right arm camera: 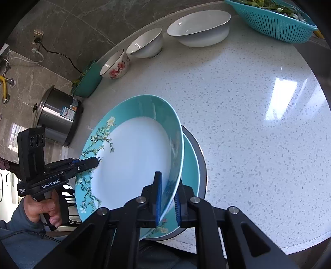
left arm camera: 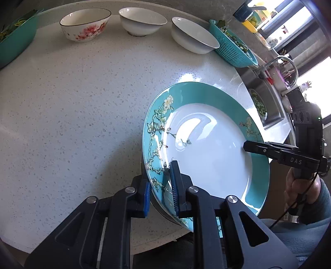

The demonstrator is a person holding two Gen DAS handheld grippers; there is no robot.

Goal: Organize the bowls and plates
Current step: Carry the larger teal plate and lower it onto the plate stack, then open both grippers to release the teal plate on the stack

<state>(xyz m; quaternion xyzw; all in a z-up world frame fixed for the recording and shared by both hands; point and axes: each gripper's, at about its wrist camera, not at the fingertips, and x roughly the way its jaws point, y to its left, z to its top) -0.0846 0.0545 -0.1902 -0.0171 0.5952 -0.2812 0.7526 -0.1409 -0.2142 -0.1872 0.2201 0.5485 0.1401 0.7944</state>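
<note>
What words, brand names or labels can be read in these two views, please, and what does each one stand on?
"DAS" - on the side of the right gripper, seen in the left wrist view.
"GenRobot.AI" - on the side of the left gripper, seen in the right wrist view.
Small white label beside it on the same gripper: too small to read.
Blue sticker on the steel pot: too small to read.
Containers behind the countertop: print blurred, unreadable.

left gripper (left arm camera: 163,186) clamps teal plate (left arm camera: 206,144) rim | right gripper (left arm camera: 248,145) grips opposite rim | three bowls (left arm camera: 142,20) behind
</note>
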